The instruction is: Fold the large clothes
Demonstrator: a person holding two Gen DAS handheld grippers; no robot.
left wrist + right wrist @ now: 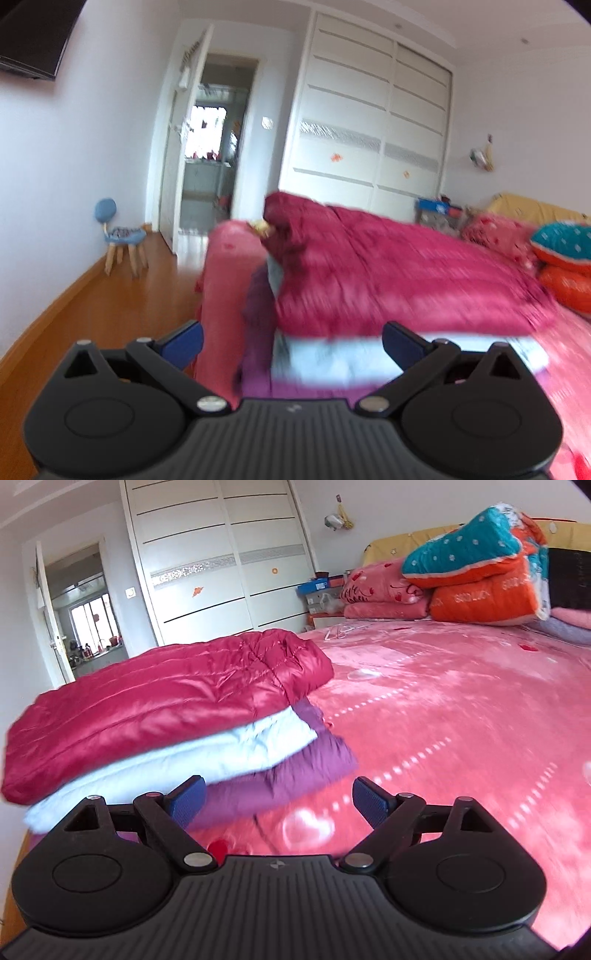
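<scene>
A folded crimson down jacket [166,694] lies on top of a stack on the pink bed [461,709]. Under it are a folded pale blue garment [207,753] and a folded purple garment [291,771]. The stack also shows in the blurred left wrist view, with the crimson jacket [388,273] on top, the pale blue garment [351,358] and the purple garment [258,314] below. My left gripper [291,341] is open and empty just short of the stack. My right gripper [279,799] is open and empty at the stack's near right corner.
Folded quilts and pillows [476,568] are piled at the headboard. A white wardrobe [369,122] stands beyond the bed. An open doorway [210,155], a small blue chair [122,236] and wooden floor [92,314] lie to the left of the bed.
</scene>
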